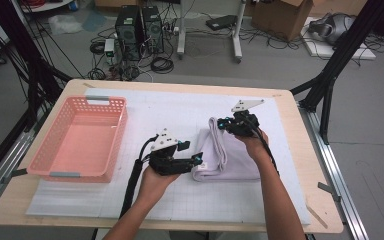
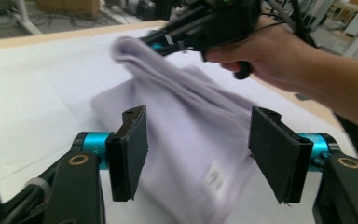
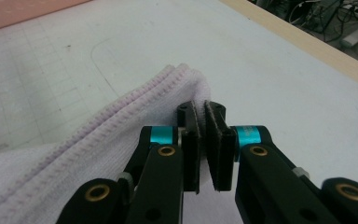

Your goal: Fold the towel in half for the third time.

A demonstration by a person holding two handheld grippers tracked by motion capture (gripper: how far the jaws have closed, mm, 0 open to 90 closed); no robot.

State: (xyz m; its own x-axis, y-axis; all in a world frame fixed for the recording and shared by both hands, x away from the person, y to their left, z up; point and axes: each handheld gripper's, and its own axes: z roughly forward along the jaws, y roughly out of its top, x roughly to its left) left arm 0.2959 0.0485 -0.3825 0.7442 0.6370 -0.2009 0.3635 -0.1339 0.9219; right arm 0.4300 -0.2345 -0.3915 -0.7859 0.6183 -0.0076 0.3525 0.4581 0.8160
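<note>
I am mid-fold: right gripper (image 1: 226, 123) pinches the towel (image 1: 230, 157) edge at centre frame, left gripper (image 2: 198, 154) stands wide and empty; next needs a fresh grip near the pink basket (image 1: 111, 150).

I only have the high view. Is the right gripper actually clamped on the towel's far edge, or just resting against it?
Observer: Clamped. In the right gripper view, the right gripper has its jaws shut on the stitched fold of the lavender towel.
Operator: And the left one?
Observer: The left gripper is open, pads clear of the cloth, towel lying between and beyond them.
Operator: Anything on the towel near it?
Observer: A small white label sits on the near part.
</note>
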